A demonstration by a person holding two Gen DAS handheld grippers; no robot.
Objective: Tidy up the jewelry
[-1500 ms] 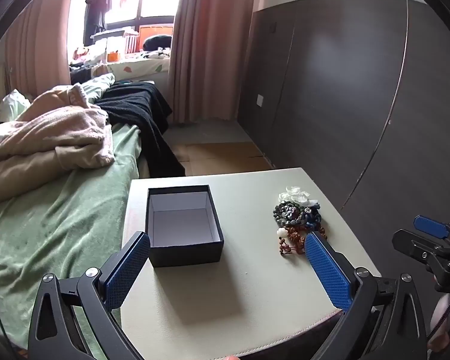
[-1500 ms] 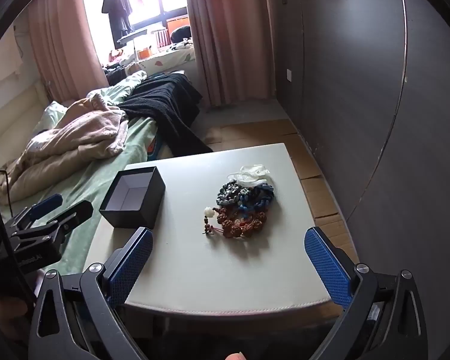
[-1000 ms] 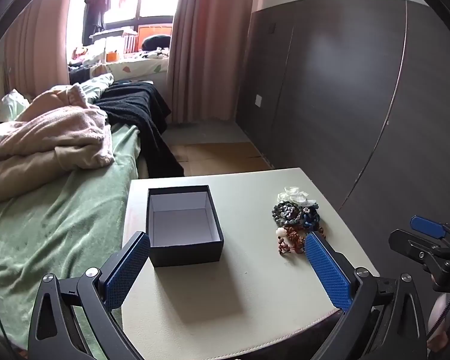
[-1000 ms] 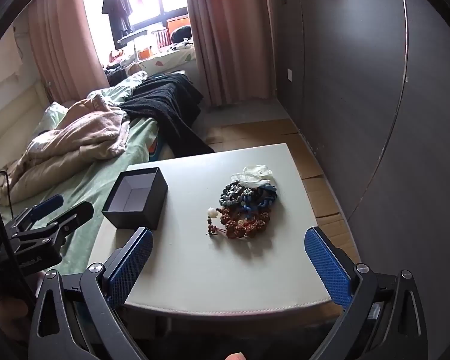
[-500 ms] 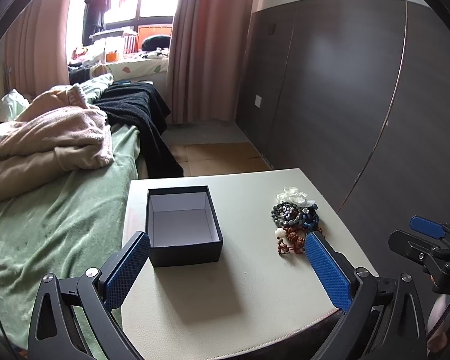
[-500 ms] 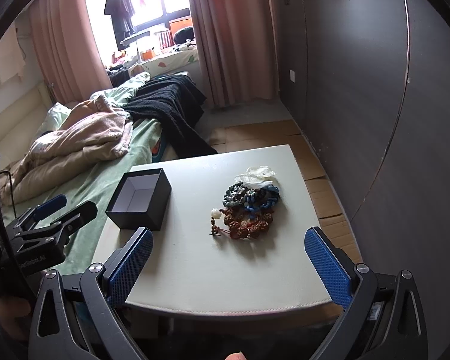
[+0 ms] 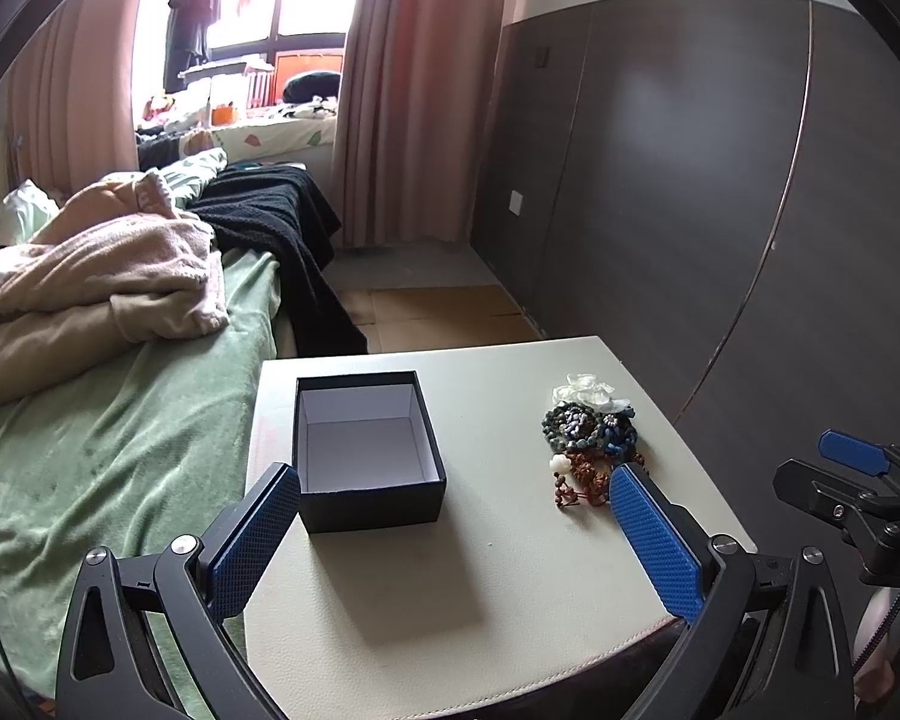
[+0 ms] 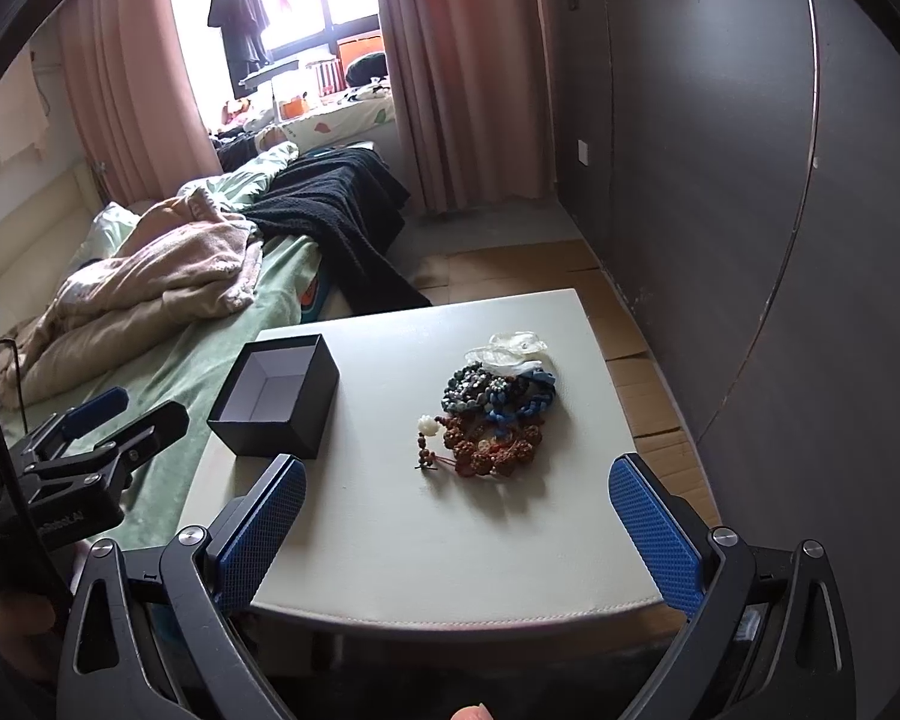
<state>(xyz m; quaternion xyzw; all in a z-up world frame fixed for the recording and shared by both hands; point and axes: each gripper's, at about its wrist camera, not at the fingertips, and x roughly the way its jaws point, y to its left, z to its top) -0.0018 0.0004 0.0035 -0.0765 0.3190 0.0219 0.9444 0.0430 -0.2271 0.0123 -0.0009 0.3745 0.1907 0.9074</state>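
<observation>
Both grippers spread wide, nothing held: left gripper [image 7: 453, 531] above tabletop's near edge, right gripper [image 8: 457, 516] likewise. Open black cardboard box w/ white lining [image 8: 275, 396] sits near left edge of cream tabletop [image 8: 426, 534]. Heap of beaded bracelets [image 8: 491, 417] towards right edge, well apart from box.

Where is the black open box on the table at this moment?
In the left wrist view the black box stands on the left part of the table, near the bed-side edge, apart from the pile of bracelets to its right.
</observation>
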